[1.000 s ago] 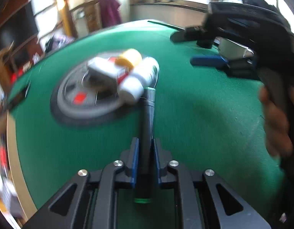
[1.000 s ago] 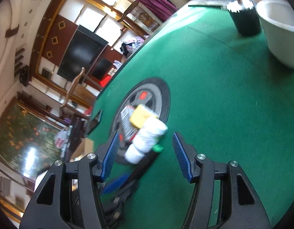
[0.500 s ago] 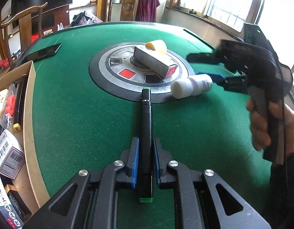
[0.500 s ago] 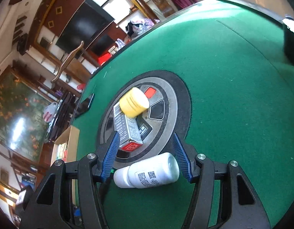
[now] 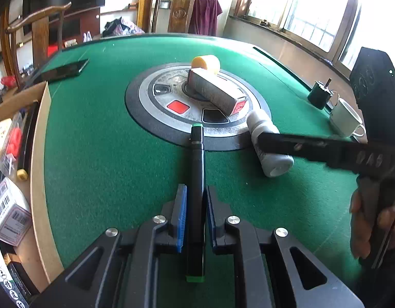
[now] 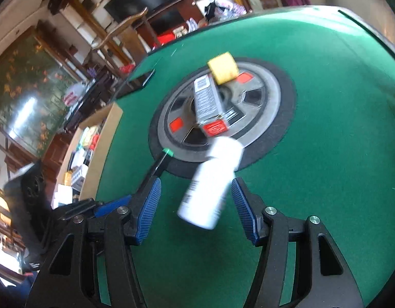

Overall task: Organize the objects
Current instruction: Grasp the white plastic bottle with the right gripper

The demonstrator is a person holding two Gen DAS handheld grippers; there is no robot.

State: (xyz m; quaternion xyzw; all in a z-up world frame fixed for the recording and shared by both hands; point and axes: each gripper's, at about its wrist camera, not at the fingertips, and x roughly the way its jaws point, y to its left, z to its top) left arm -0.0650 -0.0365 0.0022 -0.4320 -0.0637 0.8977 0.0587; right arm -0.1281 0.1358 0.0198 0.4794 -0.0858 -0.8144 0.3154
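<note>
My left gripper (image 5: 195,200) is shut on a black marker with green ends (image 5: 196,169), which points at the round centre panel (image 5: 156,118) of the green table. A white bottle (image 6: 213,182) lies on its side on the felt at the panel's edge, between the open fingers of my right gripper (image 6: 196,202); it also shows in the left wrist view (image 5: 268,141). A grey and red box (image 5: 215,92) and a yellow cylinder (image 5: 206,63) lie on the panel. The marker tip shows in the right wrist view (image 6: 164,157).
A black phone (image 5: 61,70) lies at the table's far left. A white cup (image 5: 345,118) and a dark pot (image 5: 319,97) stand at the right. A side shelf with boxes (image 5: 10,205) runs along the left edge.
My right gripper has come down around the white bottle, which now lies between its open fingers. The left gripper has kept hold of the marker and shifted little.
</note>
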